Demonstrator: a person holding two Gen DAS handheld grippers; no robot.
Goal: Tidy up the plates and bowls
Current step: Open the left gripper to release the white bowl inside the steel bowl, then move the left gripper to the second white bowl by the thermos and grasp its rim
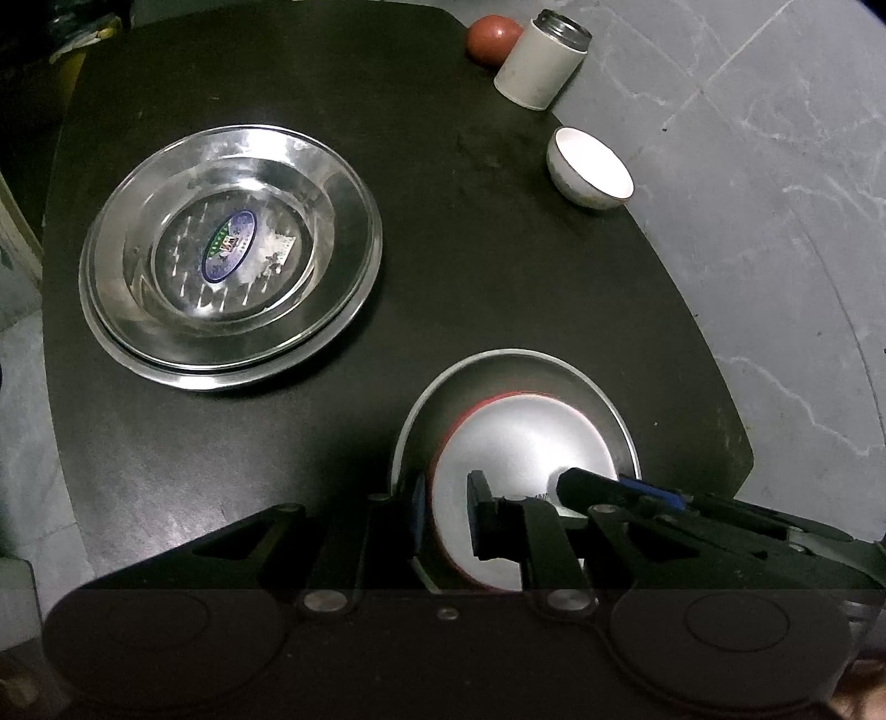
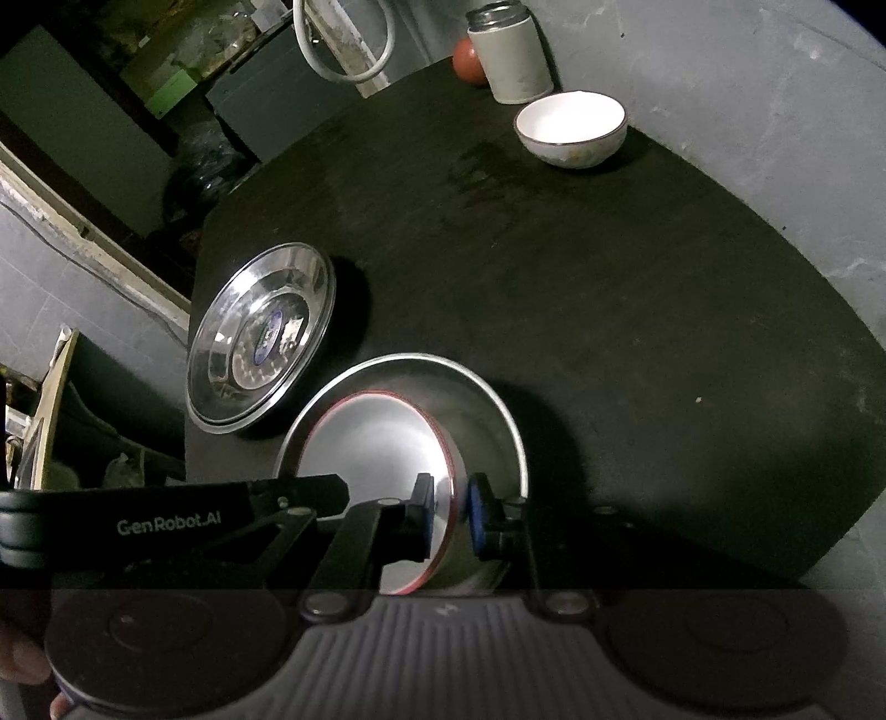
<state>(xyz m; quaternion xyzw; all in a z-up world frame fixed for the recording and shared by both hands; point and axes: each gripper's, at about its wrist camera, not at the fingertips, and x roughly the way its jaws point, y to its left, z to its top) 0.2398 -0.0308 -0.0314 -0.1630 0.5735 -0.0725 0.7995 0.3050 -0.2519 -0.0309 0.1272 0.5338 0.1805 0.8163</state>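
A red-rimmed steel bowl [image 1: 520,443] sits inside a larger steel bowl [image 1: 443,399] near the table's front edge. My left gripper [image 1: 448,512] is shut on the red-rimmed bowl's rim. My right gripper [image 2: 449,512] is shut on the same bowl's rim [image 2: 382,437] from the other side, within the larger bowl [image 2: 487,404]. Two stacked steel plates [image 1: 230,257] with a sticker lie at the left; they also show in the right wrist view [image 2: 260,338]. A white ceramic bowl [image 1: 590,174] stands at the far right edge, also in the right wrist view [image 2: 570,127].
A white canister [image 1: 540,61] and a red round object [image 1: 493,36] stand at the table's far corner. The black table [image 1: 443,221] ends close to the white bowl on the right. Grey floor [image 1: 775,221] lies beyond. Clutter and a hose [image 2: 343,44] sit behind.
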